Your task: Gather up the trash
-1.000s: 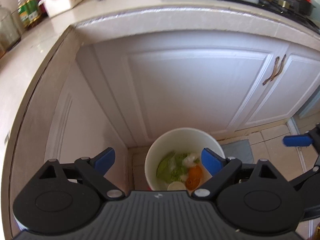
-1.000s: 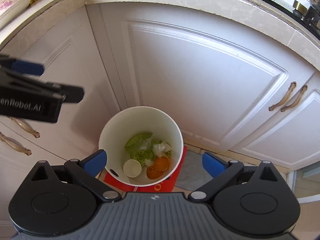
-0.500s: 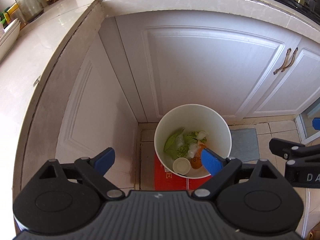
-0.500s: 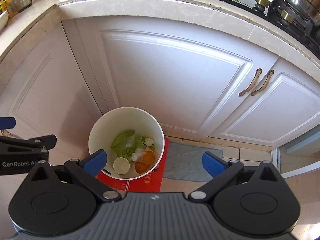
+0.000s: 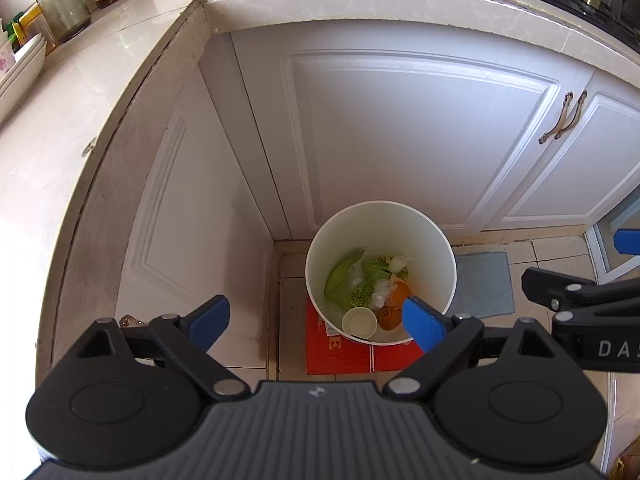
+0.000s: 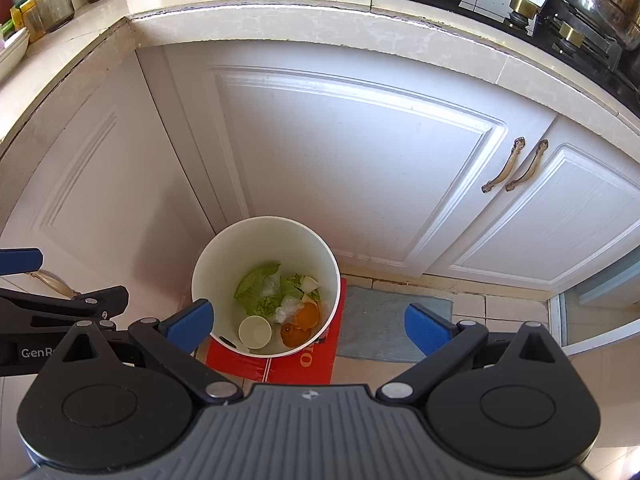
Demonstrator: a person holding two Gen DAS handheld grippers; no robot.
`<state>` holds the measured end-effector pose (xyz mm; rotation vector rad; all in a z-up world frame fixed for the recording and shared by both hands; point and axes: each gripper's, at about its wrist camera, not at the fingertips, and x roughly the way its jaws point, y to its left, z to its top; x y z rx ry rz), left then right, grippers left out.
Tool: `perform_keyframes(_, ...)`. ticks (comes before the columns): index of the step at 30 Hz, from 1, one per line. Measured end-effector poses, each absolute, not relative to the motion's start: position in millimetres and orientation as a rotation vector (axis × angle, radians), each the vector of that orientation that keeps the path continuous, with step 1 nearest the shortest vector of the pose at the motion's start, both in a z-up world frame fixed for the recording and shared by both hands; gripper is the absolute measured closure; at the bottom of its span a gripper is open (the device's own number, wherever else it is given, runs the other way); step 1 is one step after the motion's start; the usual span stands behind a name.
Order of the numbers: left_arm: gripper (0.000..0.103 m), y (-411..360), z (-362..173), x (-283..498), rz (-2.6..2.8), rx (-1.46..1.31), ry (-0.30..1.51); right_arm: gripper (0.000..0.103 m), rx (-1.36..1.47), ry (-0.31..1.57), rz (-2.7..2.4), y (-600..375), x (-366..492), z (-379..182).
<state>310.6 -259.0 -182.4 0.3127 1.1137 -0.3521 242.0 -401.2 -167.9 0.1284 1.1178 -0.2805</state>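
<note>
A white round trash bin stands on the floor in the cabinet corner, on a red flat box. Inside it lie green leaves, orange peel, crumpled white scraps and a small white paper cup. My left gripper is open and empty, high above the bin. My right gripper is open and empty too, above the bin's right side. Each gripper shows at the edge of the other's view.
White cabinet doors with bronze handles wrap the corner. A marble counter carries bottles and stacked dishes on the left. A gas stove with a pot is on the right. A grey mat lies on the tiled floor beside the bin.
Both grippers have risen and drawn back from the bin, which looks smaller now. More of the counter and stove shows. Both stayed open and empty.
</note>
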Motion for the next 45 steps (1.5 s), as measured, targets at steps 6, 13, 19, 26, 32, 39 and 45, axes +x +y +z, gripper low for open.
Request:
perform_keyframes(6,0.010,-256.7,-180.6,310.2,-0.348,0.315,1.114,0.000,0.127,1.117,-0.278,-399.6,242.1,-167.5)
perform_keyframes(13,0.010,-253.9,-179.0,311.1,-0.350,0.310,1.117,0.000,0.126,1.112,-0.278,-398.5,242.0,-165.9)
perform_keyframes(19,0.010,-252.5,-178.8,310.7,-0.352,0.306,1.119,0.000,0.125,1.110,-0.278,-397.8,242.6,-164.5)
perform_keyframes(26,0.010,-250.9,-179.0,311.2,-0.353,0.305,1.120,0.000,0.123,1.109,-0.278,-396.9,243.1,-164.3)
perform_keyframes(32,0.010,-251.4,-178.9,311.0,-0.352,0.304,1.119,0.000,0.120,1.106,-0.279,-397.3,243.4,-162.8)
perform_keyframes(39,0.010,-252.3,-177.9,310.9,-0.349,0.306,1.119,0.000,0.119,1.104,-0.279,-398.2,242.7,-162.0)
perform_keyframes(45,0.010,-253.0,-176.3,309.5,-0.348,0.307,1.115,0.000,0.119,1.100,-0.277,-399.4,242.9,-160.4)
